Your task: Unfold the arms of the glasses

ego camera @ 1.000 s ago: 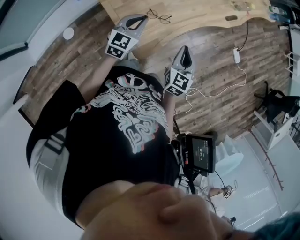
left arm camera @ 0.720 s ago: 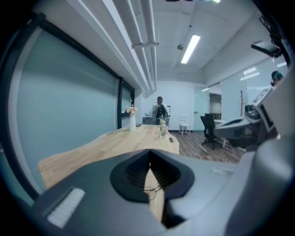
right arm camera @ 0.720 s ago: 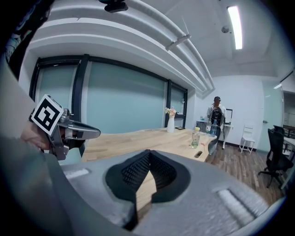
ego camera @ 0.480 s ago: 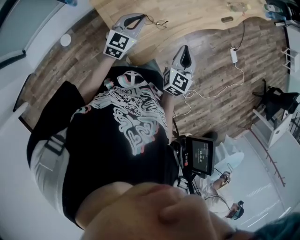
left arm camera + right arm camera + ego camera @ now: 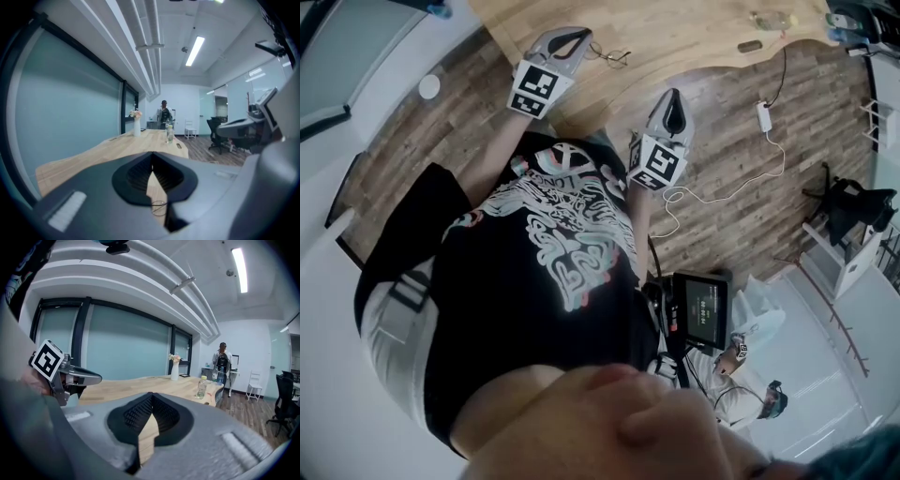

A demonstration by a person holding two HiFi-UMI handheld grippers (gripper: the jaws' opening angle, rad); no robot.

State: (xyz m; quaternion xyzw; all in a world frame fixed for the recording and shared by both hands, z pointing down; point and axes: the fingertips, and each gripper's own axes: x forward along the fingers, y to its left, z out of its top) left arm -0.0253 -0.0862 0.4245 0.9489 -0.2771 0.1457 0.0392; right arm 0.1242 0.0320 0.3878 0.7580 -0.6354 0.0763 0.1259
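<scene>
Counting from above: two grippers, one pair of glasses (image 5: 610, 53), one table (image 5: 703, 26), one torso (image 5: 562, 253) in a black printed shirt filling the middle. Holding the left gripper (image 5: 579, 37) over the table's near edge, jaws pressed together on nothing. Holding the right gripper (image 5: 672, 98) lower in the head view, over the plank floor (image 5: 741, 216) and short of the table, jaws likewise pressed together and empty.

Lying on the table just beside the left gripper's tips, toward the right in the head view; touching or apart, cannot tell. Showing in the left gripper view as a thin wire rim low in the slot beneath the closed tips, with bare wood around it. Well apart from the right gripper, up and to the left of its tips in the head view. Arms folded or spread: too small to tell.

Counting farther off, along the table in the left gripper view: one vase (image 5: 136, 126) with flowers, one bottle (image 5: 169, 134), one person (image 5: 163, 112) standing at the far end, one white chair (image 5: 190, 129), one black chair (image 5: 216, 137). Counting on the floor in the head view: one charger (image 5: 764, 114) with a trailing cable, one white disc (image 5: 429, 86). Hanging at the hip: one screen (image 5: 705, 307).
</scene>
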